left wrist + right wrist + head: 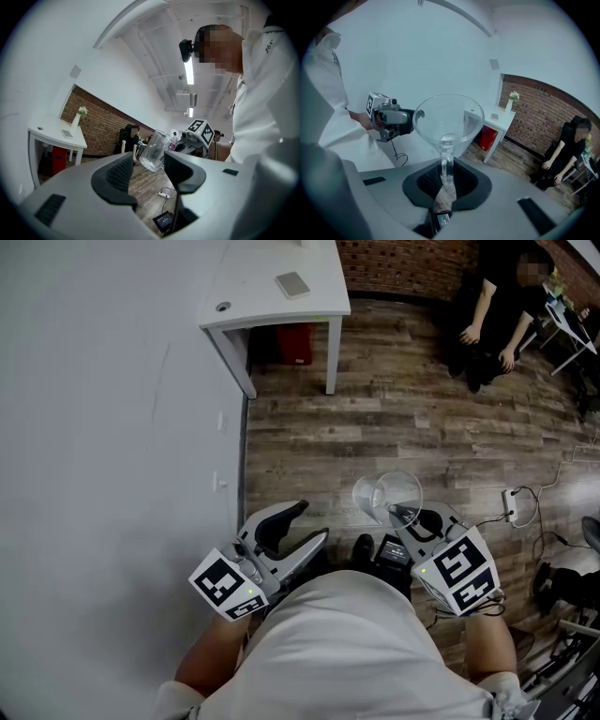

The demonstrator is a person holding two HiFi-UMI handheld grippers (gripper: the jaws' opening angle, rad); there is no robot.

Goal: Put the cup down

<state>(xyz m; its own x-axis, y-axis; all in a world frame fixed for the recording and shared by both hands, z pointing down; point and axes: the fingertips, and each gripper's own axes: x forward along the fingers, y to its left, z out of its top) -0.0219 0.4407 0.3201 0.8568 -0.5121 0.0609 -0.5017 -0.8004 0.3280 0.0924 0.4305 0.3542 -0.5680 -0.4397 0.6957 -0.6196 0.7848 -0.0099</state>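
Observation:
A clear glass cup [386, 495] with a handle is held in the air over the wooden floor, close in front of my body. My right gripper [405, 515] is shut on its handle. In the right gripper view the cup [447, 122] points mouth-first at the camera, and its handle runs down between the pads of my right gripper [446, 180]. My left gripper [305, 524] is beside it at the left, open with nothing between its fingers. The left gripper view shows the tilted cup [153, 151] beyond my left gripper [147, 176].
A white table [281, 287] stands against the white wall at the back left, with a red box [295, 343] under it. A person in black [497, 315] sits at the back right. A power strip [513, 502] and cables lie on the floor at the right.

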